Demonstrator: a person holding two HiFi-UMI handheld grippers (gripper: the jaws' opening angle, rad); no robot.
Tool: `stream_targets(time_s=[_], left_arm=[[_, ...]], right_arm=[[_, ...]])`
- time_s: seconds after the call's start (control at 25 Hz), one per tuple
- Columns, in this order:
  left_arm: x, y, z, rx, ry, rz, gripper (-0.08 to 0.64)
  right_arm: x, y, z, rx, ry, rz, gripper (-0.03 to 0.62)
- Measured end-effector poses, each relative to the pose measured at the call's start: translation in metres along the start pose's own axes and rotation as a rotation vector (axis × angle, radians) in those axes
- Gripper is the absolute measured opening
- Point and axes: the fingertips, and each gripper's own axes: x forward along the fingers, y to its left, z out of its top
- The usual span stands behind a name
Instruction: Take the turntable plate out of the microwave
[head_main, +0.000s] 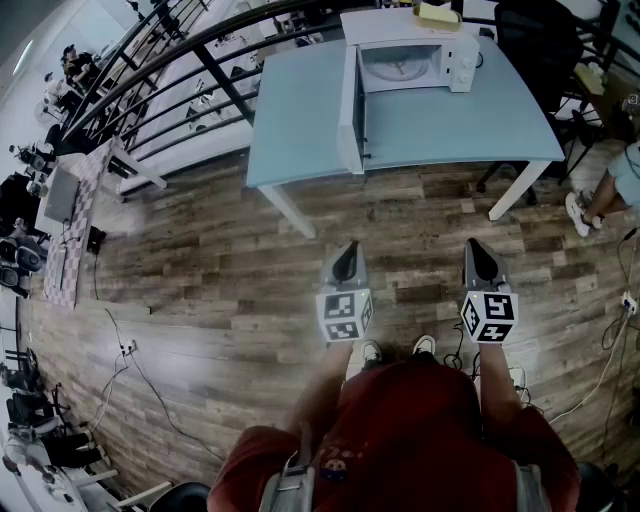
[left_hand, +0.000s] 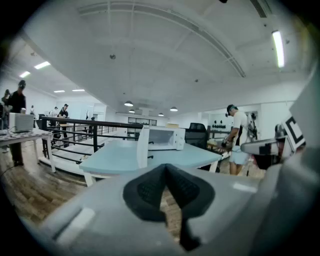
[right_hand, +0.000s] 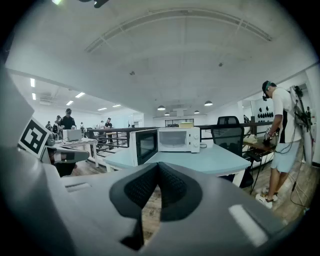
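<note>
1. Red shirt (head_main: 400, 420) sits nearest the lens. Just ahead are the left claw (head_main: 346, 255) and right claw (head_main: 479, 250), both closed on nothing, tips meeting, over the plank floor (head_main: 230, 280).
2. Turntable plate (head_main: 398, 66) lies inside the microwave (head_main: 460, 60) at the far side of the bench (head_main: 300, 120). The door (head_main: 350, 110) is swung wide, and the plate is well apart from both claws.
3. Step, as judged: the approach. Come up square to the opening and open one claw before reaching in. Pinch the near rim, lift clear of the hub, and draw the plate out level.
4. Plate is round and pale, probably smooth glass and slippery. Microwave is a white box, the bench matte pale blue. Pads (right_hand: 175, 187) are dark and ribbed.
</note>
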Motion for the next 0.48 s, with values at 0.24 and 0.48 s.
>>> stream_targets(time_s=[0.24, 0.48], left_arm=[[0.003, -0.021, -0.004, 0.018, 0.002, 0.001, -0.002], [0.013, -0.050, 0.002, 0.040, -0.001, -0.011, -0.002]], right_arm=[[-0.010, -0.017, -0.002, -0.005, -0.006, -0.001, 0.000], [-0.020, -0.043, -0.005, 0.009, -0.012, -0.008, 0.001]])
